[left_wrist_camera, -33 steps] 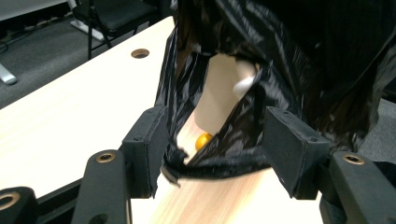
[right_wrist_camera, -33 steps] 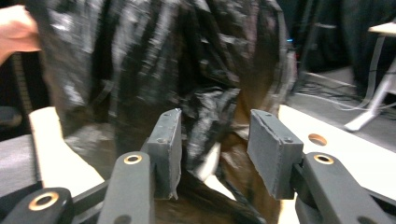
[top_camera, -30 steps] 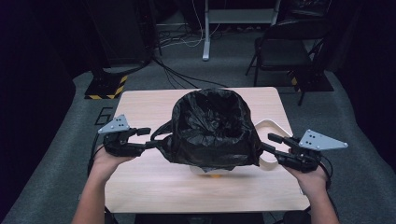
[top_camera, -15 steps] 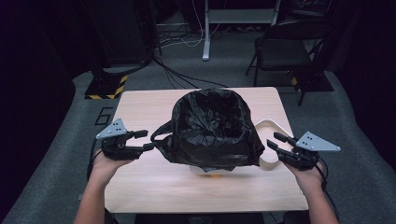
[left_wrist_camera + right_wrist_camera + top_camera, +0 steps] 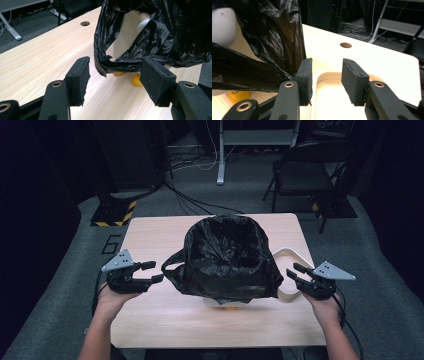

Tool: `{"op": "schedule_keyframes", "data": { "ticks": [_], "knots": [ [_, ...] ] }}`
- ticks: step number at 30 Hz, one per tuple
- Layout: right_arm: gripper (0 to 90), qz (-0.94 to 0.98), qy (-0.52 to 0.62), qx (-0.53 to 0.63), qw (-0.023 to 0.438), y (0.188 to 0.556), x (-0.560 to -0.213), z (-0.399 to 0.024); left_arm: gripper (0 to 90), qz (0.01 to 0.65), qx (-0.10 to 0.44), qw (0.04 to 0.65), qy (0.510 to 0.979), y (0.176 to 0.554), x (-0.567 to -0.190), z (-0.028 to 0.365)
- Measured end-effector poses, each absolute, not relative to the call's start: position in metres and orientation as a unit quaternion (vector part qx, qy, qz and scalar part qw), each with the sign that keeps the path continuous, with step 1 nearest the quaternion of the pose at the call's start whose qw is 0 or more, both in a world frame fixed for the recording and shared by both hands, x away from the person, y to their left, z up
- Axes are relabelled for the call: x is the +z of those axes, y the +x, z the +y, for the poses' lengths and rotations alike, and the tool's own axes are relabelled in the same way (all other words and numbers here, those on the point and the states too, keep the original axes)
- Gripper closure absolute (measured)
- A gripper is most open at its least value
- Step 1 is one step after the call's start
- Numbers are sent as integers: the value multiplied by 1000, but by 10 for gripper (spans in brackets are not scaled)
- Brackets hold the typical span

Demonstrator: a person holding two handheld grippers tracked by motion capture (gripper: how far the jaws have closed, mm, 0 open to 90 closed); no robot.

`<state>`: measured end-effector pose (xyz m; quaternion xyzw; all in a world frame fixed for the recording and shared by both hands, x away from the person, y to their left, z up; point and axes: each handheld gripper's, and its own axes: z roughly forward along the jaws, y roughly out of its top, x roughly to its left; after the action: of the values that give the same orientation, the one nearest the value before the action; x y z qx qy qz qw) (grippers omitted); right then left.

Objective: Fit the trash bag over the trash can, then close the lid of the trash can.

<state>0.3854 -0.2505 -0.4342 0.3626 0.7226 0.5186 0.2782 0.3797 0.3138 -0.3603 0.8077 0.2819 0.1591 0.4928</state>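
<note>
Bench [image 5: 165, 320] w/ black bag [image 5: 227, 257]: both tools, left [image 5: 156, 272] & right [image 5: 294, 272], held part-open, empty, right just narrowed; bag hem may be missed if closed early.

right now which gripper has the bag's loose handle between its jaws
The left gripper: the black bag handle loop hangs between its open jaws. The right gripper frames bare table.

You're working at a light wood worktop [image 5: 150, 320] on grey carpet [image 5: 60, 285] in a dim room. Beyond its far right corner stands a black folding chair [image 5: 300, 175]; cables [image 5: 192, 200] trail past a white desk leg [image 5: 220, 152]. A yellow-black striped base [image 5: 115, 212] sits off the far left corner.
</note>
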Motion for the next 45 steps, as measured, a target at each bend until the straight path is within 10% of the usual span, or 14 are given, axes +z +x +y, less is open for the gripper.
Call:
{"op": "schedule_keyframes", "data": {
  "ticks": [45],
  "knots": [
    [634, 793, 375, 439, 193, 416, -496, -224, 395, 291, 167, 501, 798, 370, -360, 320]
  ]
}}
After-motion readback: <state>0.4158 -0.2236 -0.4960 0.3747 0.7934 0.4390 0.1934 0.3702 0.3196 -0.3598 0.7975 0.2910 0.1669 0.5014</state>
